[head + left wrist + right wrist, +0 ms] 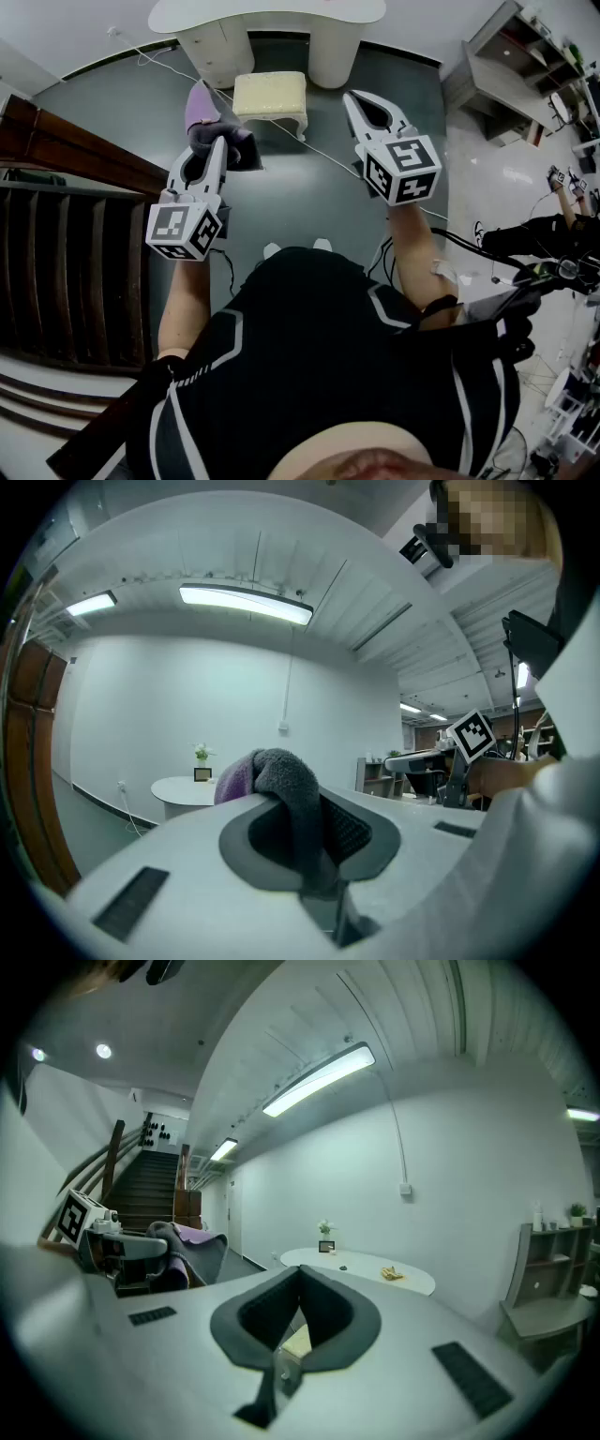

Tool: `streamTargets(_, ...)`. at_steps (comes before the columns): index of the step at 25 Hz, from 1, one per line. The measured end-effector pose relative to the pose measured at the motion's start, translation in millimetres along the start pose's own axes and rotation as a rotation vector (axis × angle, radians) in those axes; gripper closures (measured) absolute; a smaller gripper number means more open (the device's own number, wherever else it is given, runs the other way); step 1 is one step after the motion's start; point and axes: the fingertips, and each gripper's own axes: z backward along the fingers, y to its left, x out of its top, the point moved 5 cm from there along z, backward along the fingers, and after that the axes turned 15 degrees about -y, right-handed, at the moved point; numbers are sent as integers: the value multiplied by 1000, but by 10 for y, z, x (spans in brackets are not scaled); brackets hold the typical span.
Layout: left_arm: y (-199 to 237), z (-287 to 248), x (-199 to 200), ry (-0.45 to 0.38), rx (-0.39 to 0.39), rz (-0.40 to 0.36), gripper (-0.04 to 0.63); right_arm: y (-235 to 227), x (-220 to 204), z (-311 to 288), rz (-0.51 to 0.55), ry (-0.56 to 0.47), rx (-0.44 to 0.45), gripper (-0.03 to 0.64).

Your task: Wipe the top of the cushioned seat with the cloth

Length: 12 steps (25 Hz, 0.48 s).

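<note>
Head view: cushioned seat [270,94] ahead, between the tools.
Left tool [216,142] clamps cloth [208,120], left of seat; right tool [361,101] closed, empty.

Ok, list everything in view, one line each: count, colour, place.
cushioned seat: one, cream, on the dark floor ahead, in front of the table
cloth: one, purple and grey, clamped in the left gripper
table: one, white, beyond the seat by the wall
plant: one, small, on the table
staircase: one, dark wood, at left
shelf unit: one, grey, upper right
second person: one, at the far right edge
left gripper: one, white, shut on the cloth, left of the seat
right gripper: one, white, jaws together, nothing in them, right of the seat
</note>
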Motion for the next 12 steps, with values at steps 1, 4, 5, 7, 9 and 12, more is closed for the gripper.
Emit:
streamTargets(1,12,1,8,1,0,-1,555,8,-3,-12,-2,2,-1,612)
streamTargets(4,46,3,26,0,1,-5,555,23,-17,-41,-5,8,-2,612)
streamTargets(5,57,4,27,-1,1,-6,556,26,-23,-48,-5,9,-3,612)
streamTargets(7,82,13,23,-3,3,-8,557,35,-38,-61,-6,10,-5,612)
streamTargets(9,108,20,24,-4,3,-9,556,46,-46,-74,-6,10,-7,612)
streamTargets(12,132,23,41,-8,2,-8,555,78,-35,-98,16,8,7,614)
